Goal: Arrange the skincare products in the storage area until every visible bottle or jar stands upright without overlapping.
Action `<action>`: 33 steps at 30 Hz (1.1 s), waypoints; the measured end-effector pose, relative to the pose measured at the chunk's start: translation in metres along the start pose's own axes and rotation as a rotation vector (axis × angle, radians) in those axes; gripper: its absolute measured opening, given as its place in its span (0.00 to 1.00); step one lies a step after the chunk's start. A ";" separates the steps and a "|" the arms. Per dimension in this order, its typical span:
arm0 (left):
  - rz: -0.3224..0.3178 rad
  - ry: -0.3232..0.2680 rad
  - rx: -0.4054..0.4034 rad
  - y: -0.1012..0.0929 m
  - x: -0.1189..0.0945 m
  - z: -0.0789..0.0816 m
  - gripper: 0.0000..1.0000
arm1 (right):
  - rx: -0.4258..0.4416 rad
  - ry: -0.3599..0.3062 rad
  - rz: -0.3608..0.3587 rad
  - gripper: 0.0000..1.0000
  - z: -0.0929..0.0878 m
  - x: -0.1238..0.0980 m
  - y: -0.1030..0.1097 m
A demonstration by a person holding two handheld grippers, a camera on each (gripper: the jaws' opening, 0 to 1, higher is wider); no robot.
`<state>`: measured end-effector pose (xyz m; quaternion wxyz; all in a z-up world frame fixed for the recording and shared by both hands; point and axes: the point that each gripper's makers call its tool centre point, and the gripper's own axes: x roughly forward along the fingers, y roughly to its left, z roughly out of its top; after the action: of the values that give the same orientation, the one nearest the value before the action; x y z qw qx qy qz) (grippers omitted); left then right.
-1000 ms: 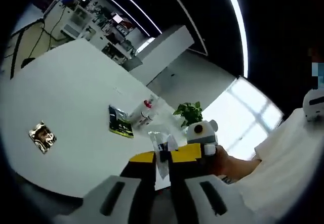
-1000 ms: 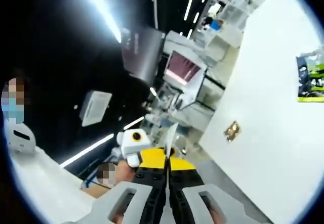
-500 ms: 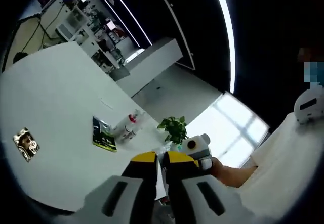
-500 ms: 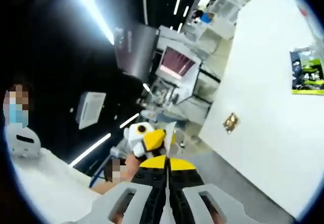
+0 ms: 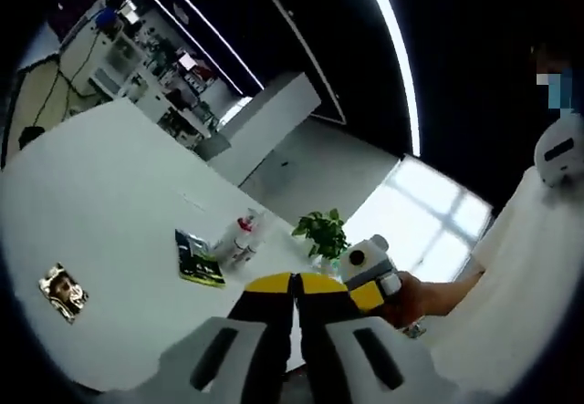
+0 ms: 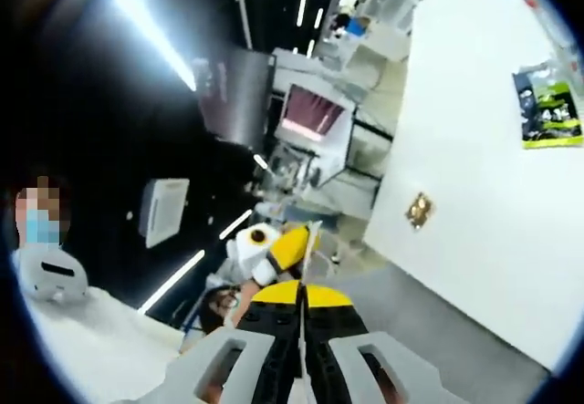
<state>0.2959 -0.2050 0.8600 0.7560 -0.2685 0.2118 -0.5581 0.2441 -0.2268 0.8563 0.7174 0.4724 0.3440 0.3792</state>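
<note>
Two small bottles (image 5: 242,240), one with a red cap, stand far back on the white table (image 5: 109,203), beside a green and black packet (image 5: 199,261). My left gripper (image 5: 294,284) is shut in the air off the table's near edge, with nothing showing between its yellow-tipped jaws. Just to its right is my right gripper (image 5: 368,274), held by a hand (image 5: 412,298). In the right gripper view my right gripper (image 6: 299,293) is shut, with a thin pale sliver (image 6: 313,238) above its tips. The left gripper (image 6: 274,249) is close ahead of it. The packet (image 6: 546,108) lies far off.
A potted green plant (image 5: 321,232) stands at the table's far corner behind the bottles. A small gold-brown card (image 5: 62,293) lies near the table's front (image 6: 420,210). A person in white (image 5: 538,267) stands at the right. Shelving and equipment (image 6: 315,117) stand beyond the table.
Both views have swung with the hands. A clear plastic piece seen at the left jaws one second ago is gone from that view. The two grippers stay close together in the air.
</note>
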 end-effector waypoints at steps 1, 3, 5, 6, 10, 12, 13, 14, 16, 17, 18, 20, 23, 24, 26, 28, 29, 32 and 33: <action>0.023 0.029 0.065 0.002 -0.001 -0.003 0.00 | 0.005 0.000 -0.002 0.00 0.000 0.001 -0.001; 0.044 0.073 0.161 0.004 -0.001 -0.007 0.00 | 0.016 0.001 -0.003 0.00 -0.002 0.003 -0.001; 0.058 0.128 0.280 0.005 -0.001 -0.012 0.00 | 0.022 0.003 -0.003 0.00 -0.004 0.007 -0.001; 0.069 0.160 0.307 0.006 -0.002 -0.014 0.00 | 0.024 0.004 -0.006 0.00 -0.005 0.008 -0.002; 0.086 0.178 0.324 0.010 -0.004 -0.012 0.00 | 0.043 -0.005 -0.014 0.00 -0.007 0.012 -0.007; 0.073 0.161 0.379 0.009 -0.006 -0.008 0.00 | 0.049 -0.013 -0.021 0.00 -0.007 0.015 -0.011; 0.065 0.153 0.413 0.009 -0.007 -0.006 0.00 | 0.049 -0.013 -0.031 0.00 -0.008 0.016 -0.014; 0.069 0.132 0.453 0.011 -0.011 -0.002 0.00 | 0.054 -0.024 -0.043 0.00 -0.007 0.017 -0.018; 0.053 0.099 0.532 0.009 -0.014 0.003 0.03 | 0.058 -0.030 -0.046 0.00 -0.006 0.018 -0.022; 0.056 0.084 0.579 0.008 -0.017 0.004 0.03 | 0.052 -0.034 -0.051 0.00 -0.004 0.020 -0.024; 0.050 0.082 0.587 0.006 -0.018 0.002 0.03 | 0.050 -0.037 -0.057 0.00 -0.004 0.021 -0.026; 0.082 0.098 0.520 0.008 -0.022 -0.002 0.04 | 0.047 -0.038 -0.073 0.00 -0.003 0.022 -0.031; 0.135 0.120 0.596 0.017 -0.031 -0.005 0.03 | 0.035 -0.071 -0.092 0.00 0.002 0.022 -0.036; 0.150 0.155 0.641 0.022 -0.034 -0.009 0.02 | 0.037 -0.086 -0.107 0.00 0.003 0.021 -0.041; 0.188 0.223 0.705 0.031 -0.038 -0.017 0.00 | 0.057 -0.109 -0.138 0.00 0.003 0.019 -0.051; 0.203 0.289 0.792 0.037 -0.038 -0.024 0.00 | 0.058 -0.130 -0.139 0.00 0.003 0.016 -0.056; 0.195 0.287 0.796 0.037 -0.036 -0.026 0.00 | 0.056 -0.142 -0.155 0.00 0.003 0.014 -0.060; 0.243 0.331 0.825 0.049 -0.035 -0.034 0.00 | 0.088 -0.172 -0.198 0.00 0.000 0.007 -0.072; 0.263 0.355 0.834 0.053 -0.035 -0.037 0.00 | 0.095 -0.178 -0.204 0.00 0.000 0.005 -0.076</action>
<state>0.3022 -0.1654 0.7984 0.8158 0.1867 0.1277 -0.5323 0.2628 -0.2430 0.7848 0.7567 0.5003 0.3426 0.2443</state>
